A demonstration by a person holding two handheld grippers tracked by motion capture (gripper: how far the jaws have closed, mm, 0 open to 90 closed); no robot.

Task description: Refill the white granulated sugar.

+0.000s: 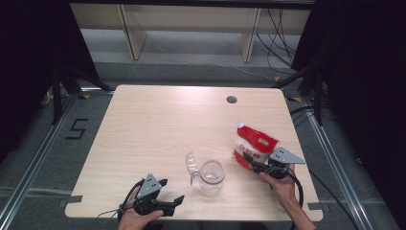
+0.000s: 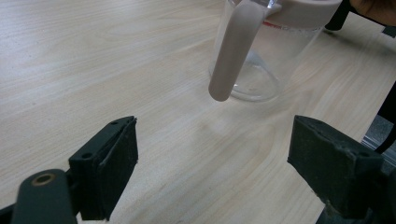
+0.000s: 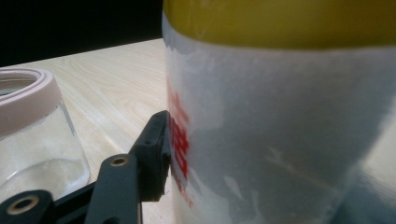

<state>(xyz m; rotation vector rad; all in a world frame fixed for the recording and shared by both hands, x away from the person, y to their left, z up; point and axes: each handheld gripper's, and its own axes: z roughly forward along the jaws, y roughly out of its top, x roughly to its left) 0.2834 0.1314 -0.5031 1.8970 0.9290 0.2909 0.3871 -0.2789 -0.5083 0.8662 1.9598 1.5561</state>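
Note:
A red and white bag (image 1: 253, 143) with a yellow band stands tilted near the table's right edge. My right gripper (image 1: 249, 162) is at its lower part; in the right gripper view its left pad (image 3: 158, 154) presses on the bag (image 3: 280, 130), and the other jaw is hidden behind it. A clear glass jar (image 1: 212, 176) with a pinkish rim stands at the front middle, its hinged lid (image 1: 192, 166) swung open to the left. My left gripper (image 1: 171, 190) rests at the front left, open with nothing between its jaws, and points at the jar (image 2: 275, 56).
The wooden table (image 1: 167, 124) has a round cable hole (image 1: 231, 99) at the back right. Dark curtains, stands and cables surround it. The front edge runs just under both hands.

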